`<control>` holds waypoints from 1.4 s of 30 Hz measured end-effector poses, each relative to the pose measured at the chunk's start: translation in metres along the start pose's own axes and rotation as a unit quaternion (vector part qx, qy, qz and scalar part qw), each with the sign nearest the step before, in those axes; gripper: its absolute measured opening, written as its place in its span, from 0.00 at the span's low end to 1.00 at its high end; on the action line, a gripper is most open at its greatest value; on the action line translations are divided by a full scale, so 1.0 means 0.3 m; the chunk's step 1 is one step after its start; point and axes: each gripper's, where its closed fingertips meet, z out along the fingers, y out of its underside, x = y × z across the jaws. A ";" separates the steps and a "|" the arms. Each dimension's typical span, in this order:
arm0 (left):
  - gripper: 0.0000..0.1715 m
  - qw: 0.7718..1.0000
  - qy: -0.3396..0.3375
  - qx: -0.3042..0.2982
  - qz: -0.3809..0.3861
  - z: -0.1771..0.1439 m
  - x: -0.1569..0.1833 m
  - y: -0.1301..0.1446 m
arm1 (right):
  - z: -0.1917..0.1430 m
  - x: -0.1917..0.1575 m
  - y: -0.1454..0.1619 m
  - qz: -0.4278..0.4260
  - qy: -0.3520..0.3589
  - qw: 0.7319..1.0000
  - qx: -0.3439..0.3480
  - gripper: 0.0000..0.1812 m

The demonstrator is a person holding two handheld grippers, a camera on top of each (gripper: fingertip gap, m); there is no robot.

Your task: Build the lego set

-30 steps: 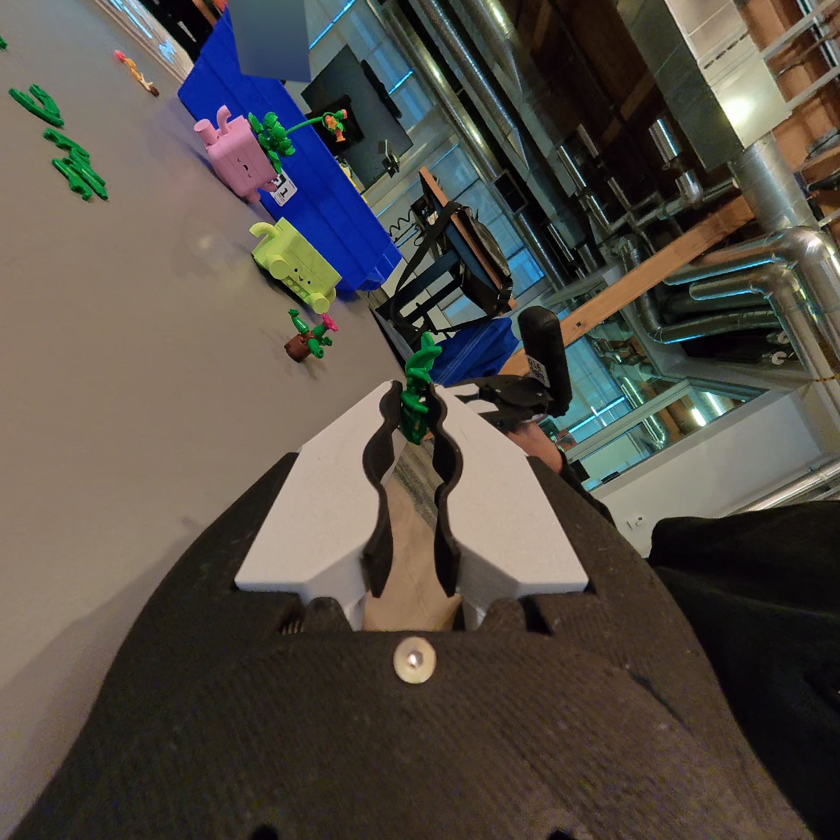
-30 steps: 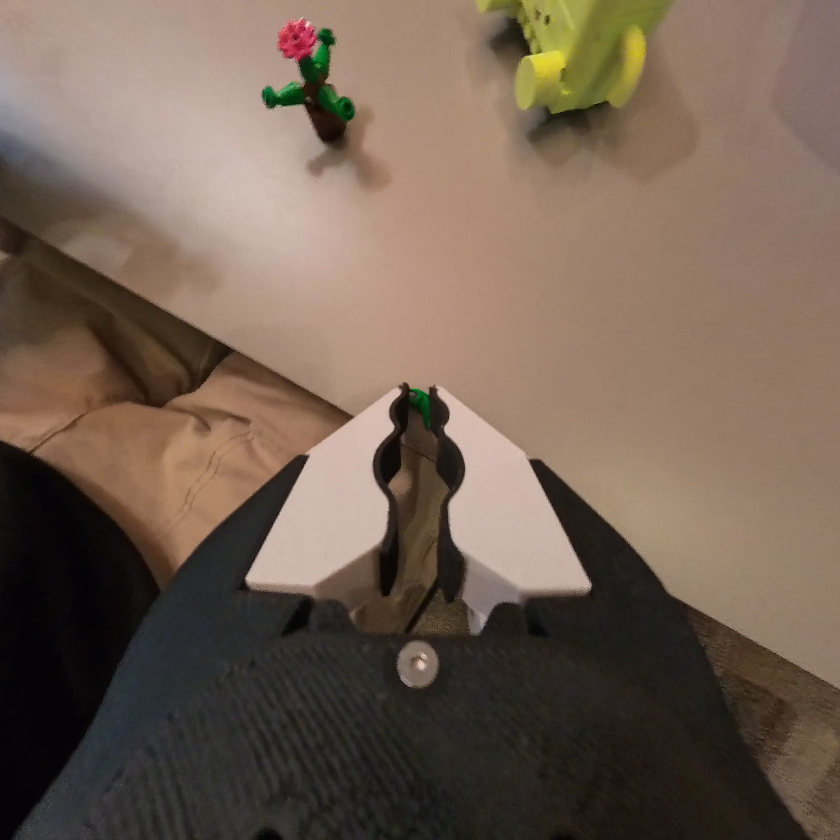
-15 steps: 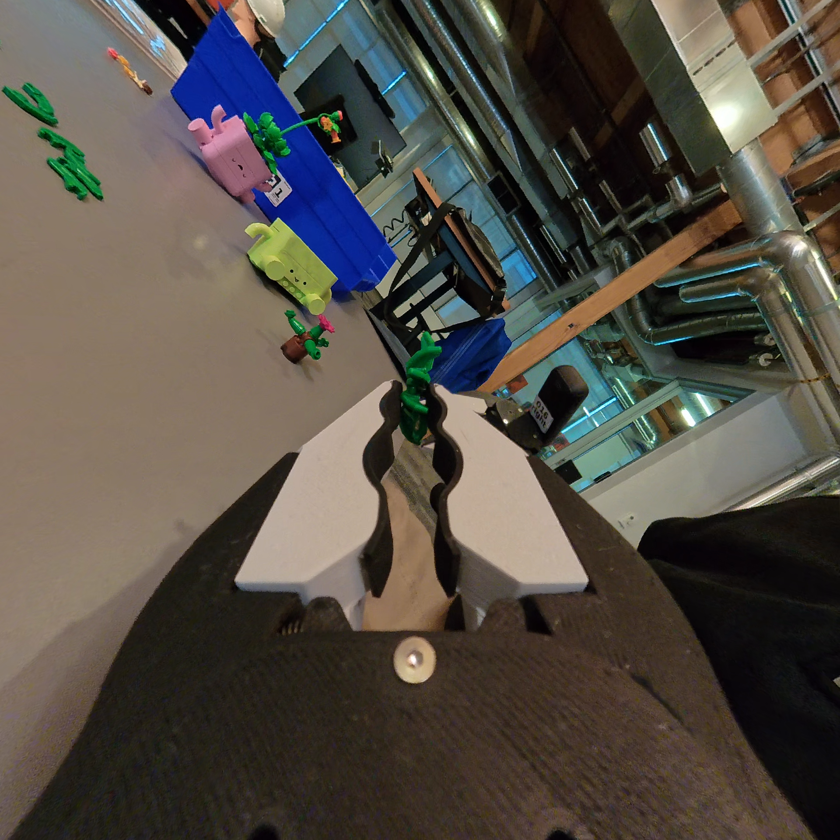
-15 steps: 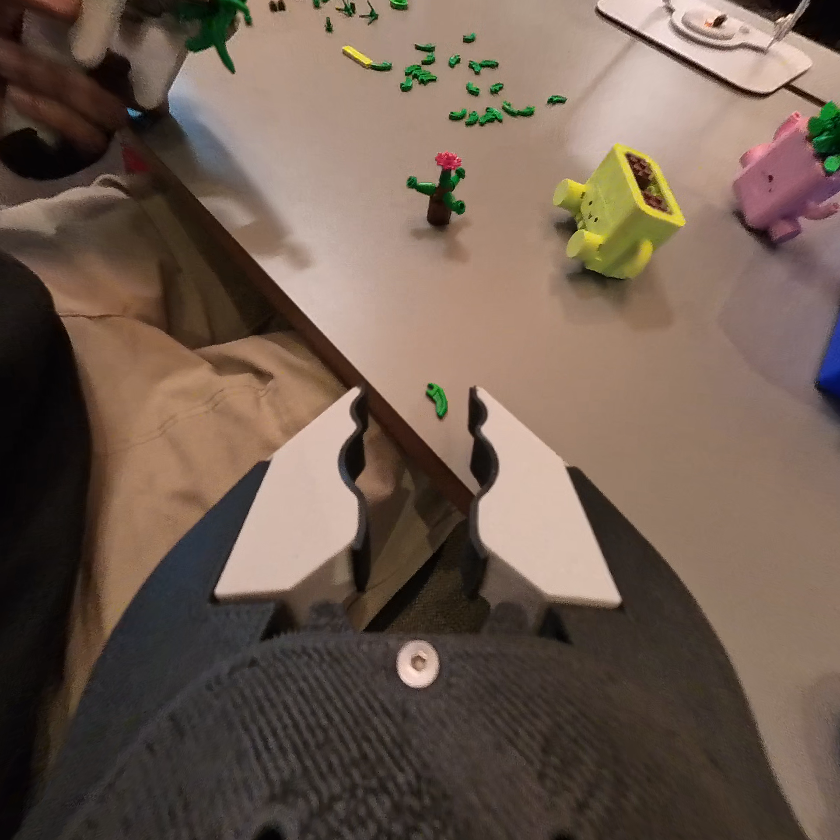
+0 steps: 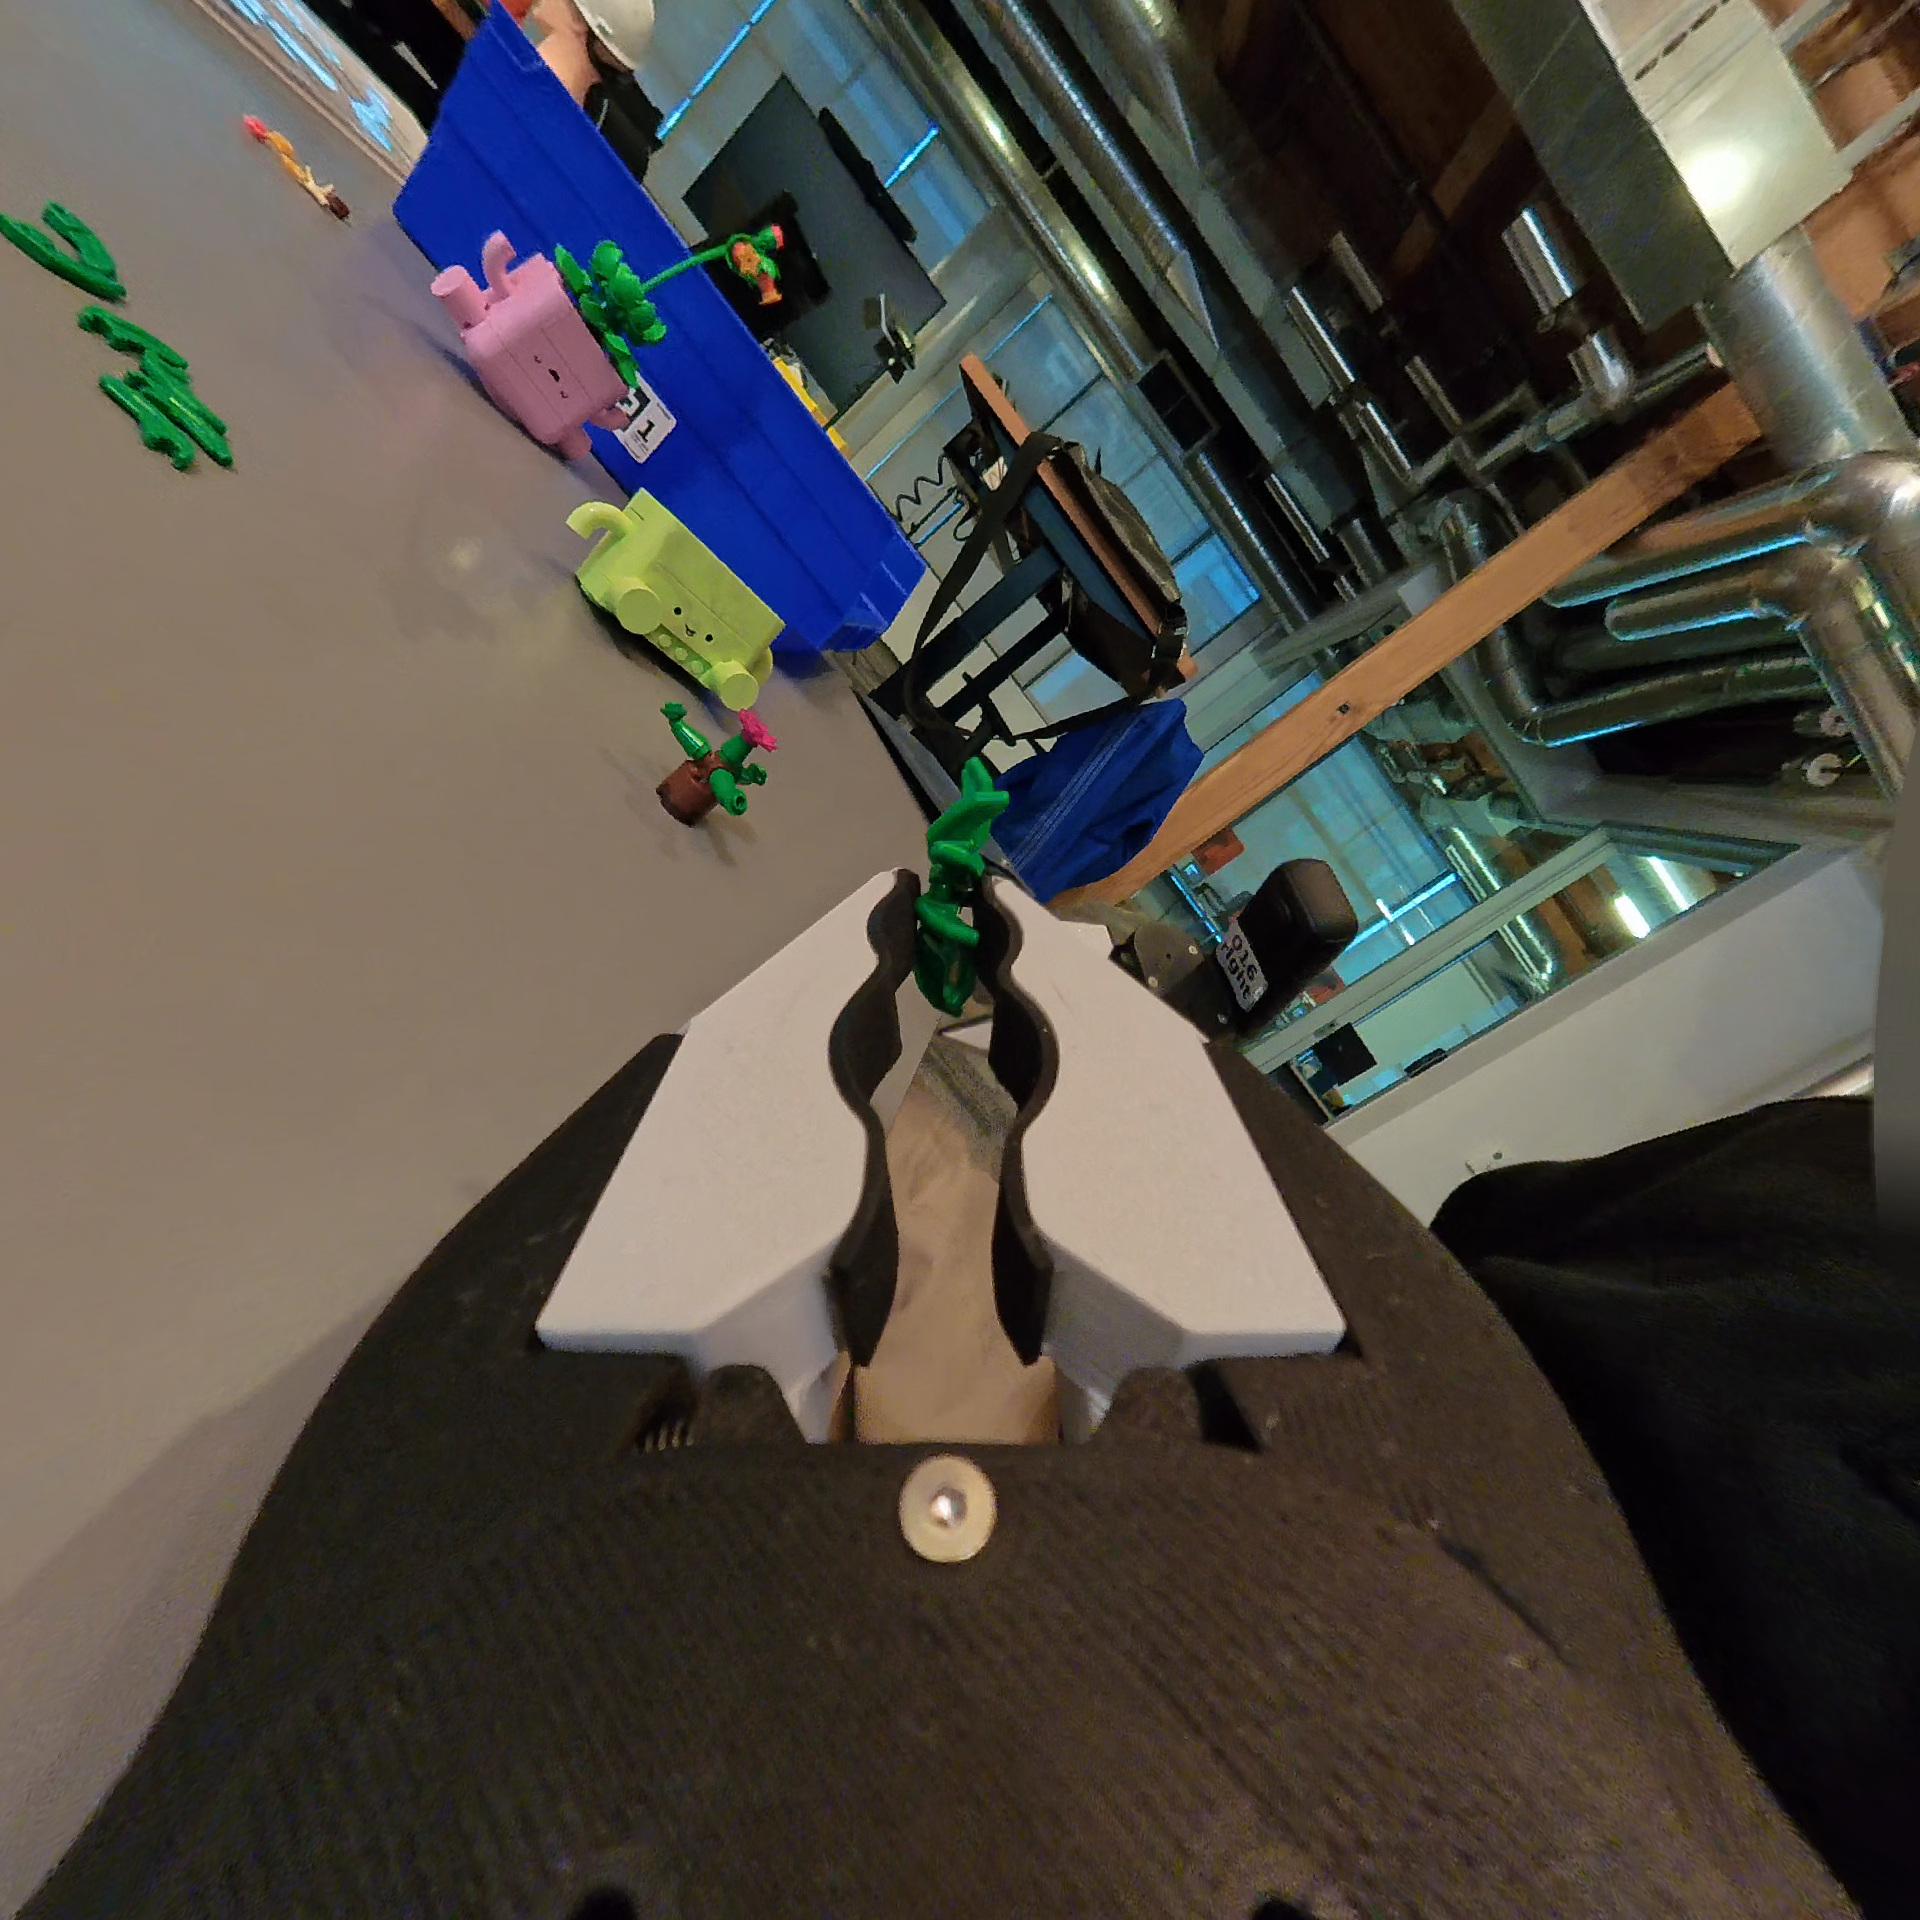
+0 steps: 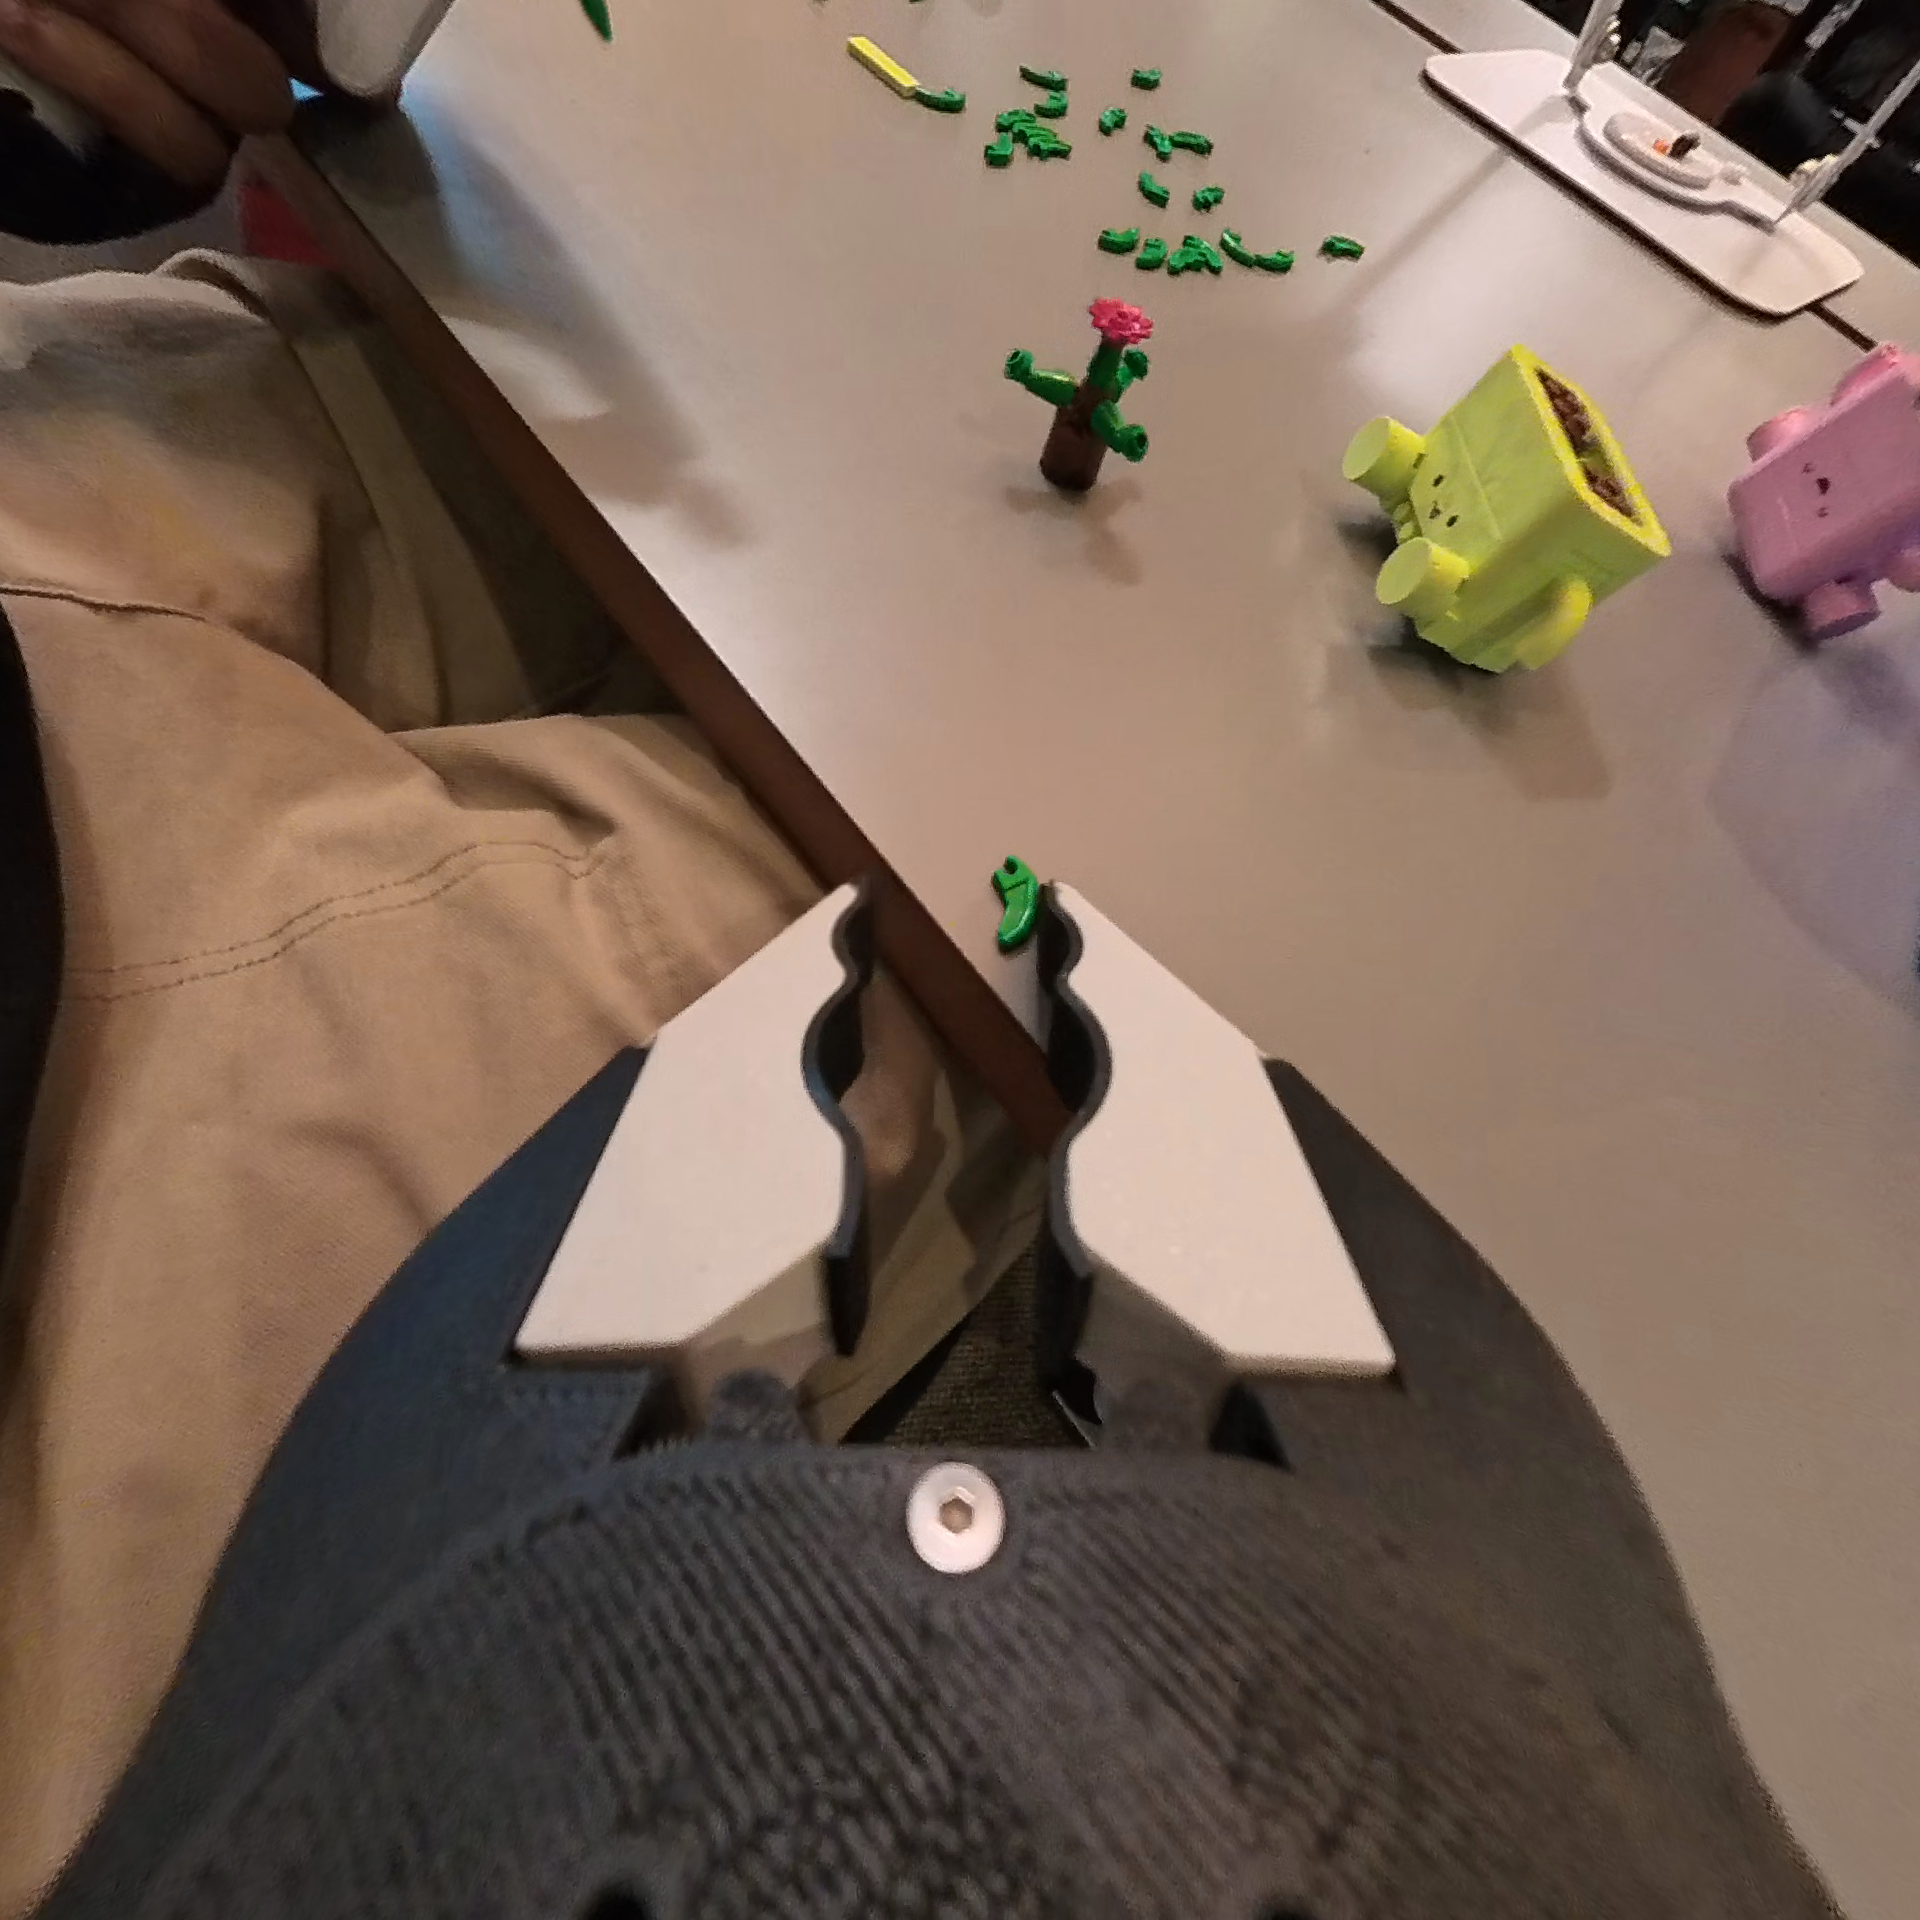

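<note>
My left gripper [image 5: 948, 902] is clamped on a green leafy stem [image 5: 956, 894]: its wavy black pads meet near the tips with the stem pinched between them, and the stem's upper leaves stick out past the tips at the middle of the left wrist frame. My right gripper [image 6: 951, 914] has its fingers set apart and holds nothing. A single small green leaf piece [image 6: 1013, 906] lies on the grey table [image 6: 1351, 935], just inside the table's edge, at the tip of my right-hand finger in the frame; I cannot tell whether it touches that finger.

Farther up the right wrist frame, a little cactus [image 6: 1086, 405] with a pink flower stands upright on its brown base. To its right a lime-green block pot [image 6: 1496, 509] lies tipped on its side, and a pink block pot [image 6: 1839, 499] sits at the right edge. Loose green leaf pieces [image 6: 1174, 197] are scattered in the upper middle. In the left wrist view, a blue bin [image 5: 665, 395] stands behind the two pots, in the upper left.
</note>
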 end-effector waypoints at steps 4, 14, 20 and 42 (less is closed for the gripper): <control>0.05 1.000 -0.002 0.003 0.007 0.004 -0.003 -0.002 | -0.017 -0.015 -0.010 -0.005 -0.014 1.000 0.012 0.18; 0.05 0.999 -0.021 -0.012 0.038 0.022 -0.015 0.018 | -0.034 0.025 0.038 -0.116 0.053 0.991 -0.029 0.12; 0.05 0.999 -0.017 -0.014 0.036 0.021 -0.011 0.020 | -0.029 -0.007 0.016 -0.133 0.038 0.990 -0.015 0.05; 0.05 0.999 -0.011 -0.012 0.027 0.018 -0.007 0.016 | 0.000 -0.013 0.008 -0.237 0.096 0.966 -0.046 0.14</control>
